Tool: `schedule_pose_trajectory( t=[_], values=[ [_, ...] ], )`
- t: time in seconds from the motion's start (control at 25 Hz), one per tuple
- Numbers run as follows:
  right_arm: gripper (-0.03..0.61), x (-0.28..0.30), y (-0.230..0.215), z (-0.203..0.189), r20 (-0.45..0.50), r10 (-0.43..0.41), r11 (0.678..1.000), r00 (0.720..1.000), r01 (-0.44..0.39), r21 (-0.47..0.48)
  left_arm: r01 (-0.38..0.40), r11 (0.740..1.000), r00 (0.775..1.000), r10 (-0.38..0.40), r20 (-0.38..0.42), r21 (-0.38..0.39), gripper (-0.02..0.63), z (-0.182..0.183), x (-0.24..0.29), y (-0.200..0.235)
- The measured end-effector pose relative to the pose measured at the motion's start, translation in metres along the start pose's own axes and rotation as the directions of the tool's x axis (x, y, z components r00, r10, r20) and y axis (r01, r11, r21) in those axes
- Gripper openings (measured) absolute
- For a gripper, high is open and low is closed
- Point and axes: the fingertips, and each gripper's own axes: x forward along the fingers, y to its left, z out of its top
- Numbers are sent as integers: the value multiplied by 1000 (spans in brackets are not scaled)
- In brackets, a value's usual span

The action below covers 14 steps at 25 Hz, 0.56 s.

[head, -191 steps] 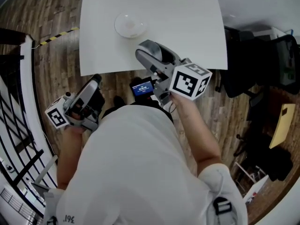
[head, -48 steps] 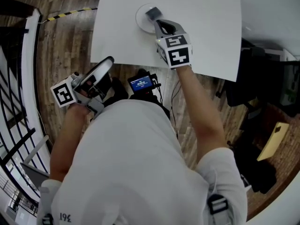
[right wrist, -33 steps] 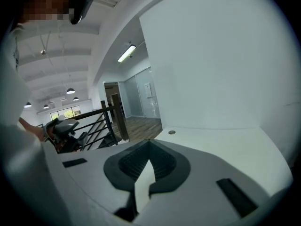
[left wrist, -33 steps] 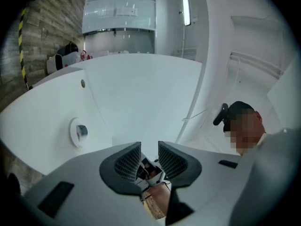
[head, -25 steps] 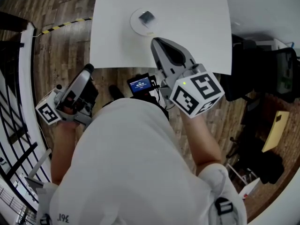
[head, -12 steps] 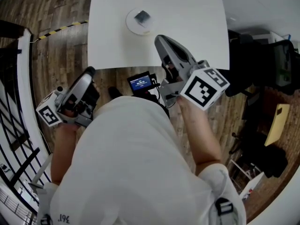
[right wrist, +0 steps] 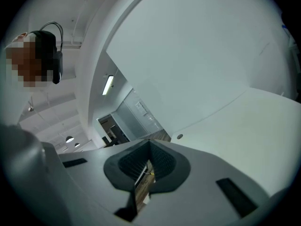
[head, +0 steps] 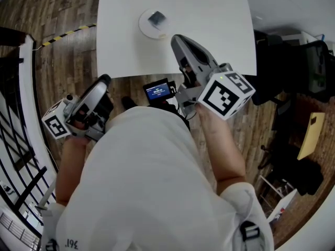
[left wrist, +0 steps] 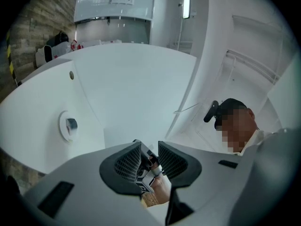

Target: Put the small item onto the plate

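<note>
**Kid 1:** Look, your small dark grey square item [head: 156, 19] lies on the small round white plate [head: 144, 28]. The plate sits on the big white table [head: 209, 14], on its left side, far from you.

**Kid 2:** Yes, and your right gripper [head: 176, 37] is not touching it. Its tip is over the table, closer to you than the plate and a bit to the right. You can see bare table between the tip and the plate.

**Kid 1:** Your right gripper's jaws are pressed tight together. There is nothing in them.

**Kid 2:** Now your left gripper [head: 104, 79]. It is off the table, down by your left side, over the brown wooden floor [head: 63, 56]. It is well apart from the plate and the item.

**Kid 1:** Its jaws have a narrow gap between them. Nothing sits between the pads, so you hold nothing there either.

**Kid 2:** In the left gripper view, the plate with the item on it shows far off to the left of the jaws. It does not line up with them.

**Kid 1:** And the small black screen with a blue display [head: 158, 91] is just below the near edge of the table, between your two grippers.
</note>
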Motion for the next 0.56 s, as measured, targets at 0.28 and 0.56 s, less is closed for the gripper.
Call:
schedule_pose_trajectory(
  t=[0.28, 0.56],
  values=[
    [2, 11, 8, 6, 0, 25, 999, 1000, -25, -40, 2, 1000, 1000, -2, 1, 6, 117, 2, 0, 0],
    [2, 11, 1, 5, -8, 24, 999, 1000, -24, -39, -12, 1000, 1000, 12, 11, 12, 117, 3, 3, 0]
  ],
)
